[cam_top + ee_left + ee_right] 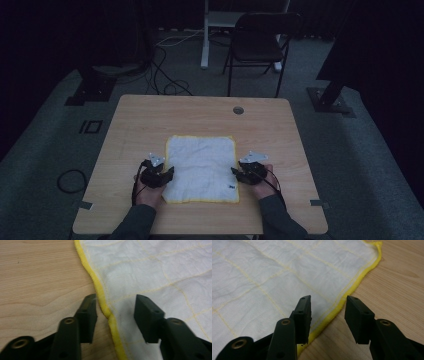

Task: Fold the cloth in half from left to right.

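A white cloth with a yellow hem [201, 169] lies flat on the wooden table [200, 115]. My left gripper [168, 174] is at the cloth's left edge. In the left gripper view its jaws stand apart on either side of the yellow hem [103, 300], and the gripper [116, 308] presses nothing. My right gripper [235, 172] is at the cloth's right edge. The right gripper view shows that gripper [328, 308] open too, with the hem [342, 302] between the jaws and untouched.
A round cable hole [238, 110] is near the table's far edge. Behind the table stands a dark folding chair [257, 42], with cables on the floor [165, 80] and a coil of cable [71, 180] at the left.
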